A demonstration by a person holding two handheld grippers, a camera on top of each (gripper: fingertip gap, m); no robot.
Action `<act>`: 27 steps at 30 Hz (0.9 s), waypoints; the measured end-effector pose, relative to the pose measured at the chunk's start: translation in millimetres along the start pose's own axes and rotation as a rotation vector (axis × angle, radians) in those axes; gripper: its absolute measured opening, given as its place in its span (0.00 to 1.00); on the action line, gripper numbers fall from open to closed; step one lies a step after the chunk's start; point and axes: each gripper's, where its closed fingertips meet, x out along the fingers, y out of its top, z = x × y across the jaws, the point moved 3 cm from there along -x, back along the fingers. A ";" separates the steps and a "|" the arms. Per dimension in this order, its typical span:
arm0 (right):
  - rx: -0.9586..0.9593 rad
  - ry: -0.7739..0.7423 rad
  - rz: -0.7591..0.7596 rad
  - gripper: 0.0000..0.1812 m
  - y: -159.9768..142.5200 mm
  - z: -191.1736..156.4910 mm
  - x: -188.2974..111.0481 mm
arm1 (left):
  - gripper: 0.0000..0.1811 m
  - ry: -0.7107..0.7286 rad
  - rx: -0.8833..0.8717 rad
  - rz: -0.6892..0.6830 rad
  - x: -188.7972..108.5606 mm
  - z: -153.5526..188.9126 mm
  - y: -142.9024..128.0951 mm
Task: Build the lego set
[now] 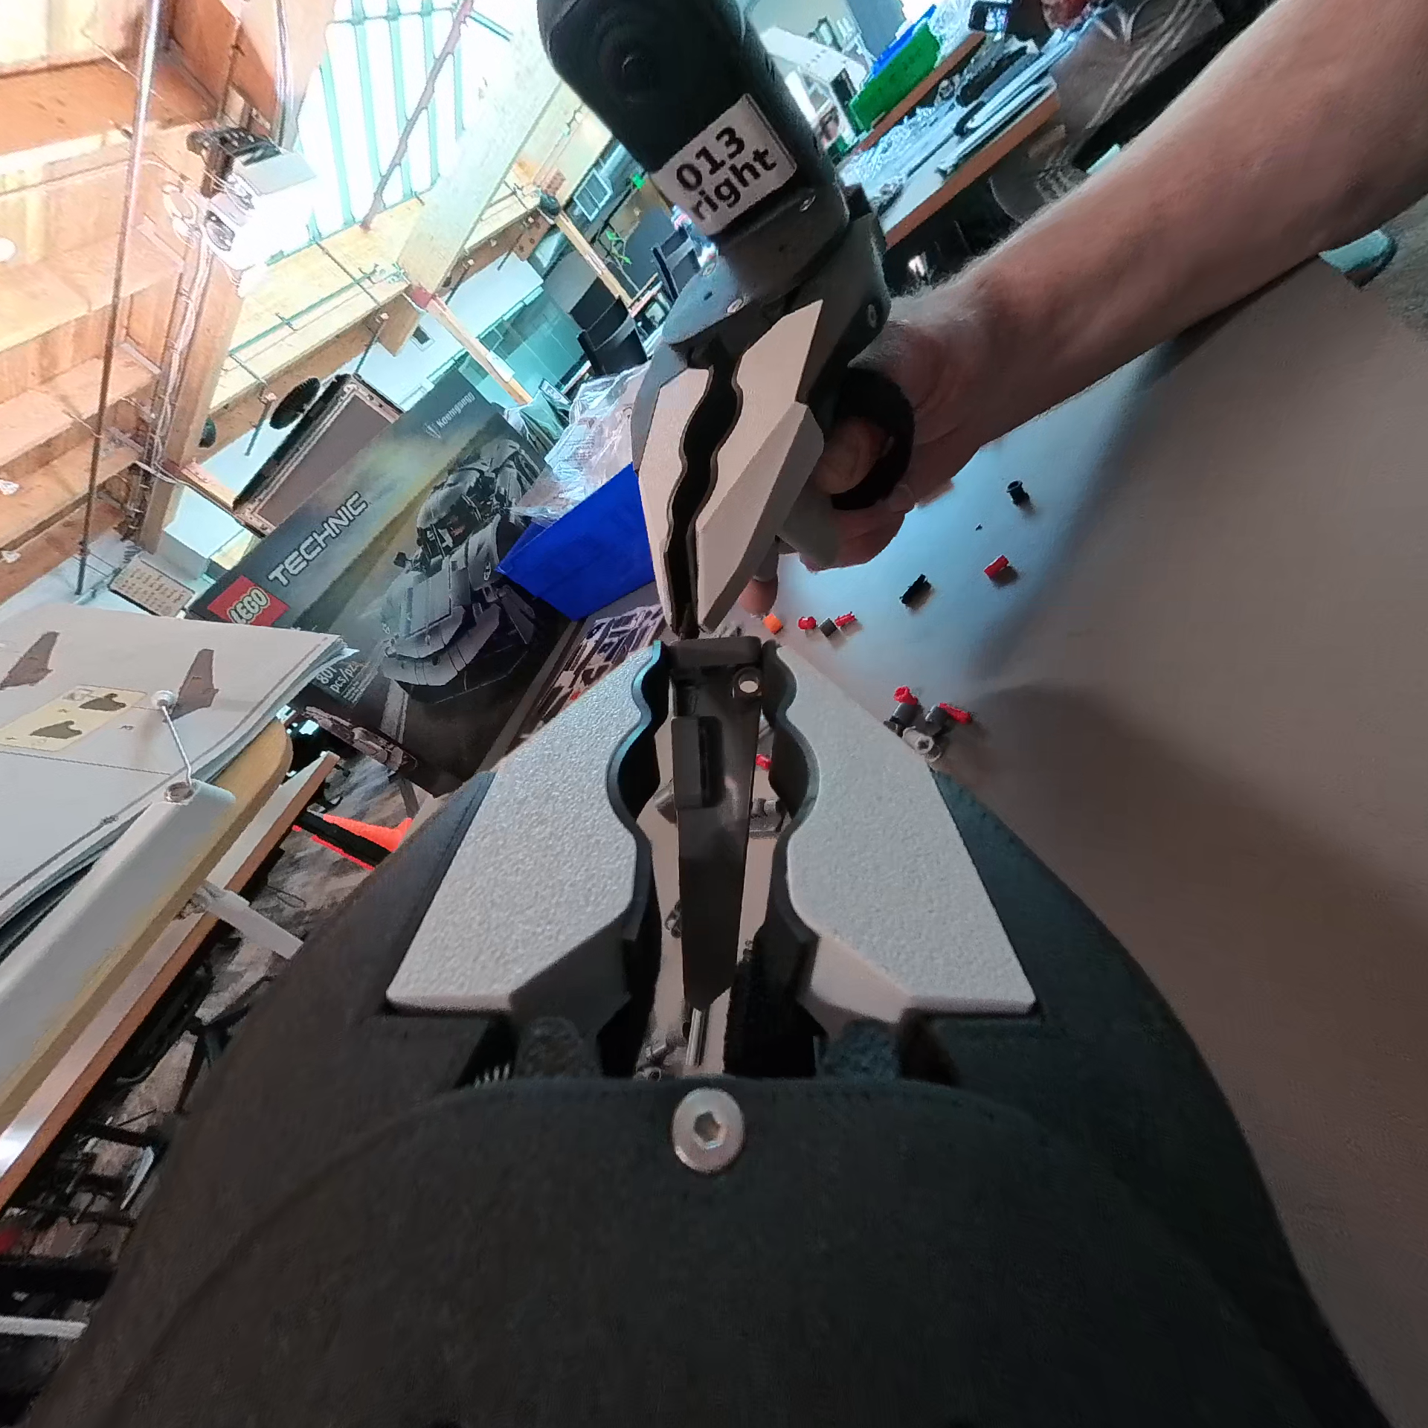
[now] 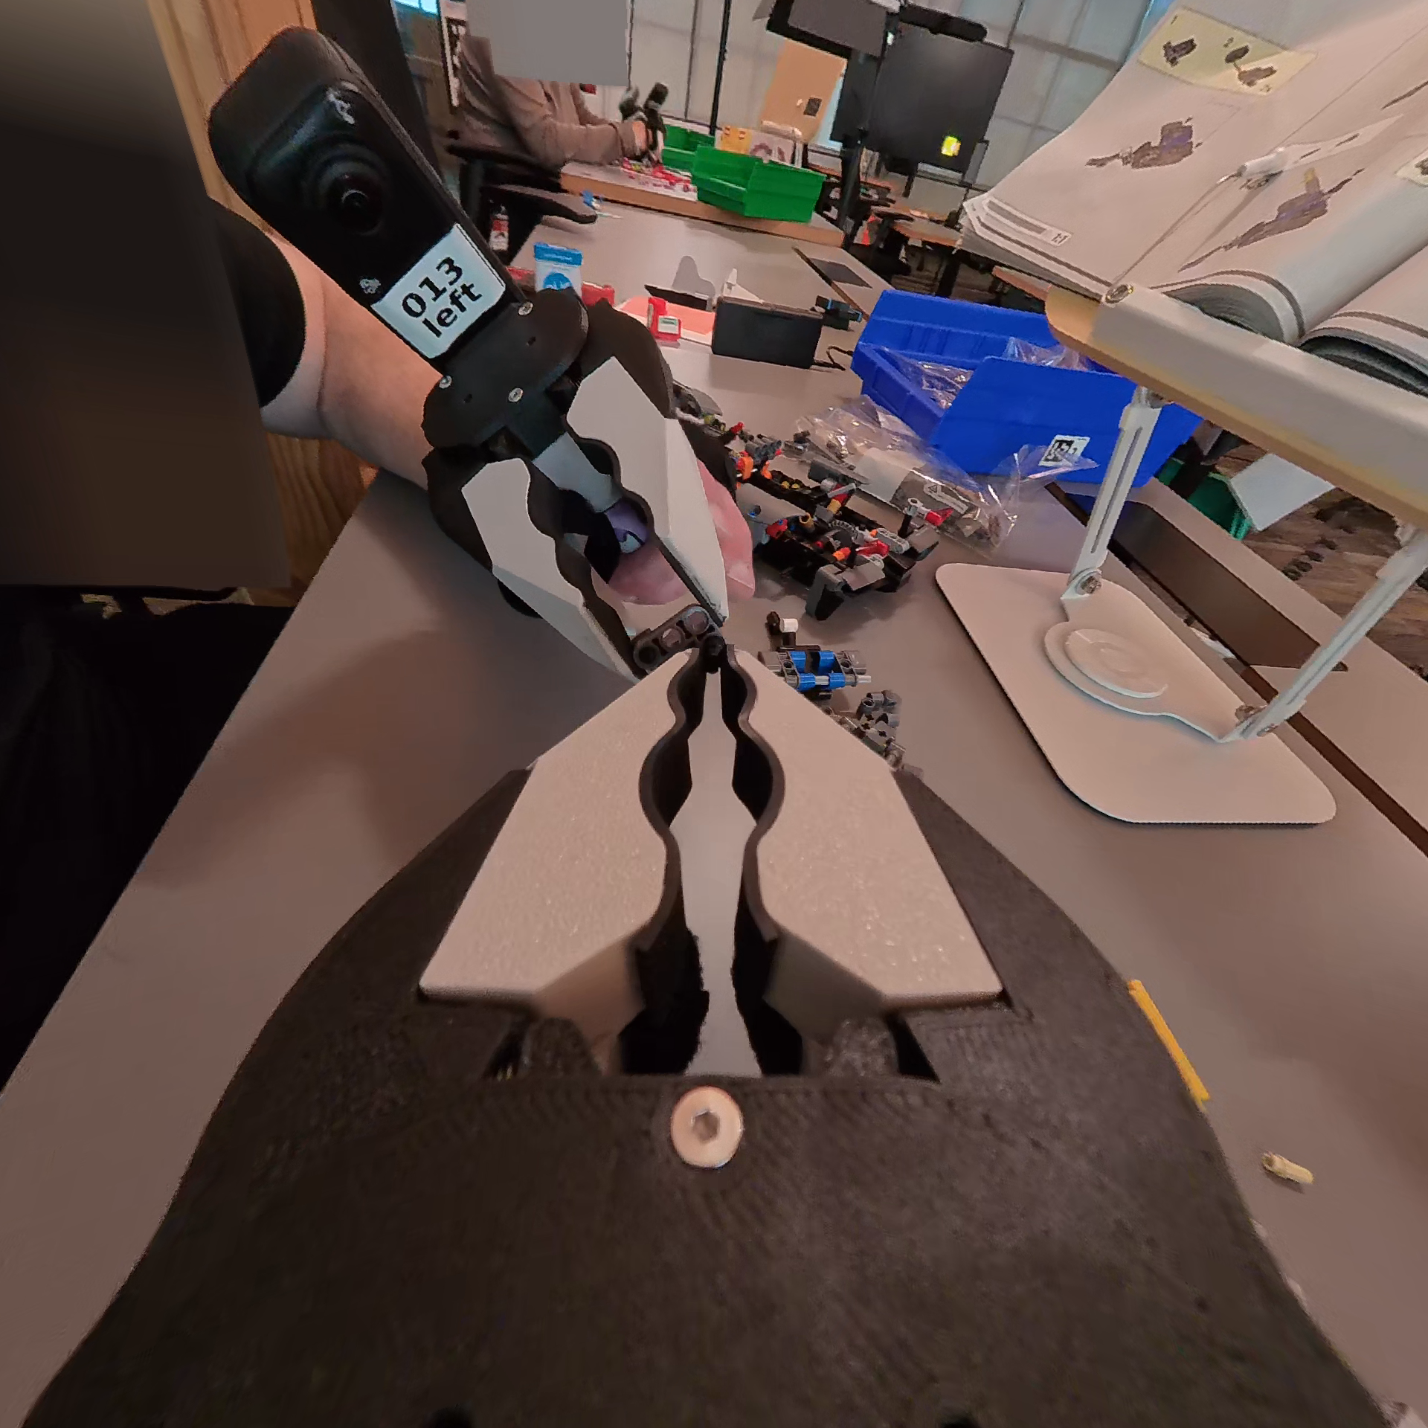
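Note:
My left gripper [image 1: 715, 657] is shut on a long dark grey Lego piece [image 1: 707, 811] that runs back between its fingers. One end with pin holes sticks out at the tips. My right gripper [image 1: 686, 618] comes in from above, shut on a small black pin [image 1: 684, 627] that touches that end. In the right wrist view my right gripper [image 2: 715, 657] pinches the black pin [image 2: 715, 645] against the holed end of the dark piece [image 2: 671, 635]. The left gripper [image 2: 680, 637] holds that piece above the grey table [image 2: 386, 695].
A partly built black Lego chassis [image 2: 834, 533], a small blue and grey assembly [image 2: 823, 668], a bag of parts [image 2: 889, 464] and a blue bin [image 2: 1028, 394] lie beyond. A booklet [image 2: 1236, 193] rests on a white stand [image 2: 1136, 695]. Loose red and black pins [image 1: 927, 715] lie on the table, and the set's box [image 1: 371, 587] stands behind. The tips of both grippers are at nearly the same place.

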 end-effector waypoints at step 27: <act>0.030 0.153 0.060 0.01 12.4 -19.0 -4.7 | 0.11 -0.078 0.008 0.102 -8.4 9.4 25.2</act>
